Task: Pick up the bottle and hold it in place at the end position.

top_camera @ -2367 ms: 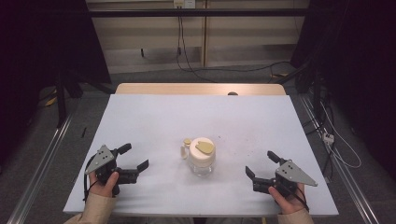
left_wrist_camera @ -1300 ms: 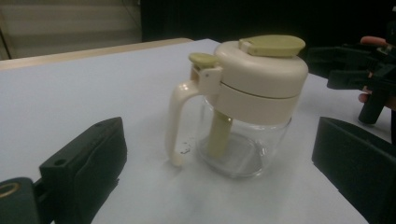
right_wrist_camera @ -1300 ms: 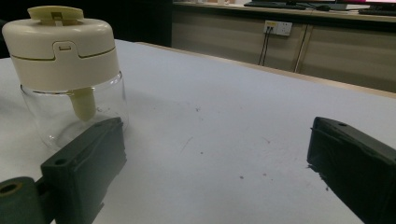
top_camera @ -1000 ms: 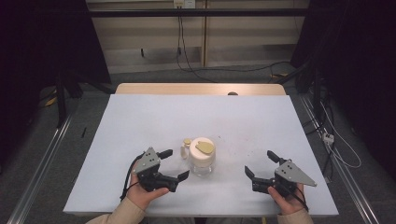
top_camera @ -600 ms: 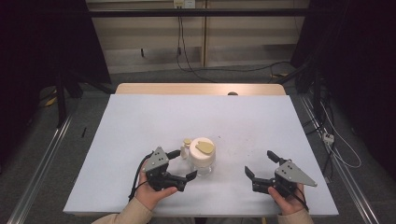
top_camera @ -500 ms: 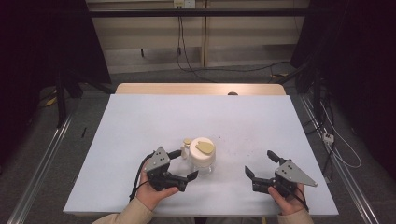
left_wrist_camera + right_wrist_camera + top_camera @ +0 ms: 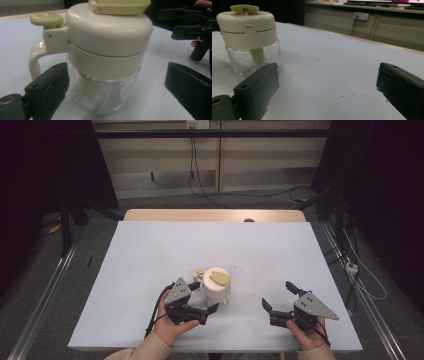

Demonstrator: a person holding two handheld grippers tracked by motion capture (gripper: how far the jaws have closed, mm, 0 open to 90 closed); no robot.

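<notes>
left gripper (image 7: 204, 296): jaws apart around jar (image 7: 216, 285) | right gripper (image 7: 279, 300): jaws apart, near desk's (image 7: 150, 250) front edge

Glass jar (image 7: 215, 290) upright on bench (image 7: 150, 250), near front edge, roughly mid-width. Clear glass body (image 7: 103, 96), seemingly empty. Cream plastic lid (image 7: 108, 27) seated on top, closed. Pale yellow-green flap (image 7: 120, 5) lying flat on lid crown. Cream loop handle (image 7: 35, 61) at lid side, round yellow-green button (image 7: 46, 19) above it. Pale stub (image 7: 258, 56) hanging down inside glass from lid.
</notes>
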